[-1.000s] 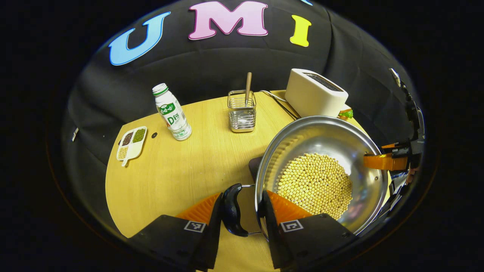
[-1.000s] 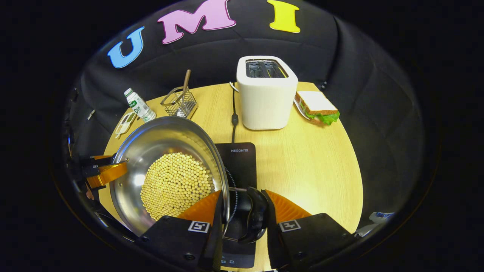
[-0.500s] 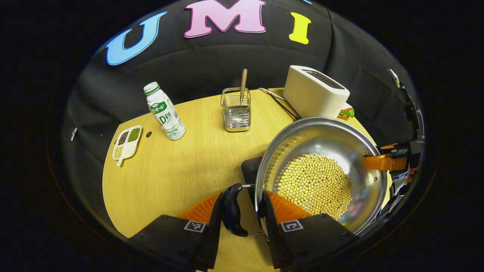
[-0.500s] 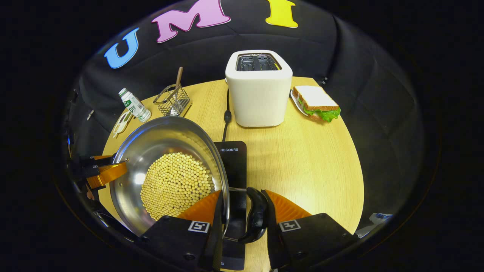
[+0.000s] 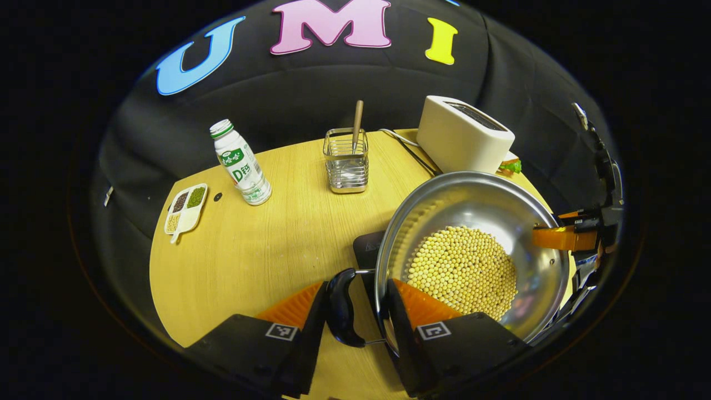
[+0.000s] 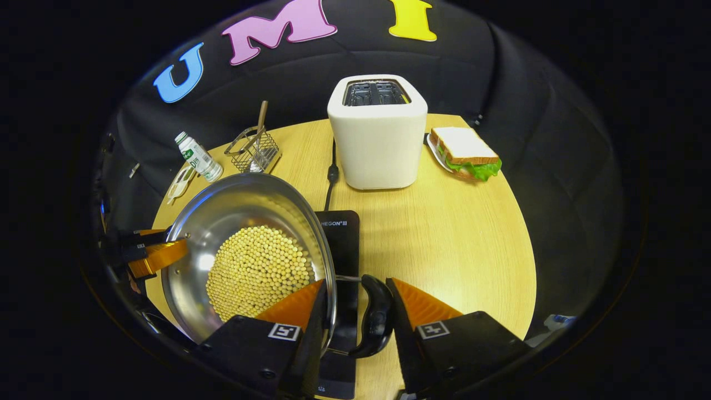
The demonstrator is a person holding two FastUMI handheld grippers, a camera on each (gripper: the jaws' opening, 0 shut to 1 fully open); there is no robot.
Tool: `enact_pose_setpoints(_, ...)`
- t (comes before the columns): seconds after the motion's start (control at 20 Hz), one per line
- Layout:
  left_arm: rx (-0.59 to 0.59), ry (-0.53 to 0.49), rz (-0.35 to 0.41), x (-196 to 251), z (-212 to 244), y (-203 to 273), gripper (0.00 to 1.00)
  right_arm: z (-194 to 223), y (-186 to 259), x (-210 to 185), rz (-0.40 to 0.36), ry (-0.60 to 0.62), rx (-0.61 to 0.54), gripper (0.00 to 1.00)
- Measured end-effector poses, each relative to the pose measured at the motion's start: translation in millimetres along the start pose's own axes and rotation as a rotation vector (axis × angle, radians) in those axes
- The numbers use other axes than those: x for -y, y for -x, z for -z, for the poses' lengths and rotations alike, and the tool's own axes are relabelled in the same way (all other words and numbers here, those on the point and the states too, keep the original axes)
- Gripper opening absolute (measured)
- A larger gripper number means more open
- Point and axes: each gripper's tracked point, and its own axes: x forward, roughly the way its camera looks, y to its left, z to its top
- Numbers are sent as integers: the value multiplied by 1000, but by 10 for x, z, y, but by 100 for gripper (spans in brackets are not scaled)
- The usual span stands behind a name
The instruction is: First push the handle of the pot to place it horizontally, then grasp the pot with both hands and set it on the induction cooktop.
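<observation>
Sandwich (image 6: pixel 465 151) whole in right gripper view, toaster-hidden (image 5: pixel 464 135) in left.

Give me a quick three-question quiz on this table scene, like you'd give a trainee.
1. True or false: the pot holds yellow beans.
2. In the right gripper view, what stands behind the cooktop? A toaster, B kettle, C microwave.
3. Fill in: the left tool and the right tool each straddle a black side ____ of the pot.

Key: 1 true. 2 A, the toaster. 3 handle.
</observation>
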Motion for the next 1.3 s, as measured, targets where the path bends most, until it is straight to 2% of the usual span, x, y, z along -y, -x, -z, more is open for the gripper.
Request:
enact_pose_setpoints(0.05,7,0,-3,-7,-15,7,66,9,9,6,3,-2,2,64)
enact_pose_setpoints(0.1,16,3,-5,-3,-36,12,79,19,9,17,6,-3,3,76)
enact_pose_setpoints(0.15,24,6,-9,-12,-35,29,83,17,29,23,9,-9,9,88)
enact_pose_setpoints(0.2,27,10,-12,-17,-35,42,93,19,5,31,11,-13,18,100)
enact_pose_setpoints(0.3,39,22,-3,12,-44,70,98,-13,69,37,13,-20,39,99)
enact_pose_setpoints(0.4,57,38,31,105,-58,124,98,-51,128,32,16,-25,66,99)
enact_pose_setpoints(0.55,104,41,44,147,-105,274,98,-165,292,0,21,-41,131,99)
enact_pose_setpoints(0.8,213,17,21,137,-238,695,98,-383,708,-46,44,-40,267,99)
enact_pose_setpoints(1.3,415,27,-33,81,-315,1677,98,-659,1749,-522,19,31,502,99)
